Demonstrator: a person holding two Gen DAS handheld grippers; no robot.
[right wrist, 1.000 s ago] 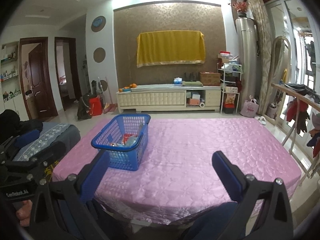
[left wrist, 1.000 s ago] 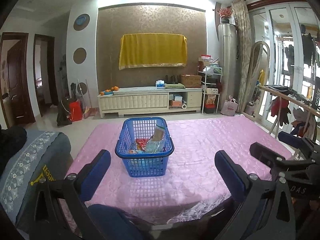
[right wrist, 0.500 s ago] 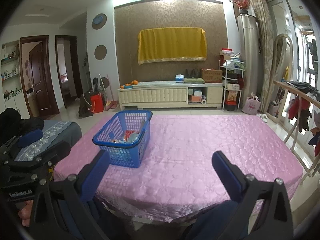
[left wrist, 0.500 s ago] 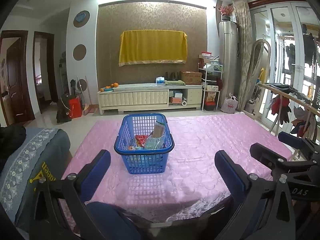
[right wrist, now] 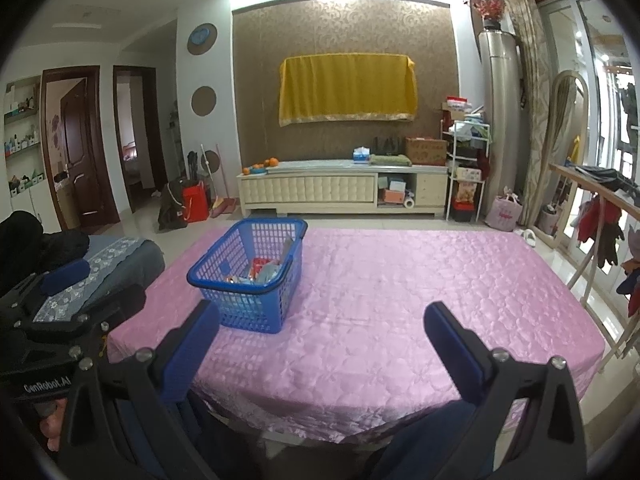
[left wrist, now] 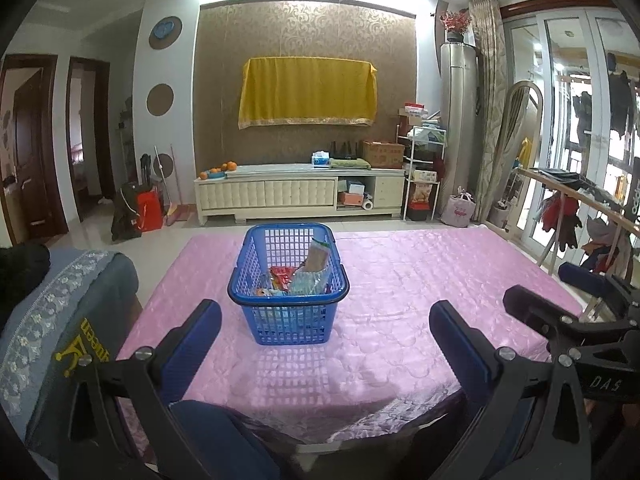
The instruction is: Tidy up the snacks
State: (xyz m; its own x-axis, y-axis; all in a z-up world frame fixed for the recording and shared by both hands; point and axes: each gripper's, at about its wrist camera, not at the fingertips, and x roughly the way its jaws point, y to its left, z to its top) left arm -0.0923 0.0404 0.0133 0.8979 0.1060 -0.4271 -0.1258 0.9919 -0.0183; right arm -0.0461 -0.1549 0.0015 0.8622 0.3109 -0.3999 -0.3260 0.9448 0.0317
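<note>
A blue plastic basket (left wrist: 287, 312) stands on the pink quilted table (left wrist: 420, 280), left of centre. It holds several snack packets (left wrist: 304, 276), one standing upright against its far side. My left gripper (left wrist: 326, 334) is open and empty, held at the near edge just short of the basket. My right gripper (right wrist: 322, 338) is open and empty, to the right of the basket (right wrist: 250, 276), over the table (right wrist: 420, 280). The packets (right wrist: 266, 270) also show in the right wrist view.
A chair with a grey patterned cover (left wrist: 60, 320) stands at the table's left. A drying rack with clothes (left wrist: 576, 216) stands at the right. A white cabinet (left wrist: 300, 196) stands by the far wall.
Both views have tilted down a little, so the basket and table sit slightly higher in the frames. Both grippers stay open and empty.
</note>
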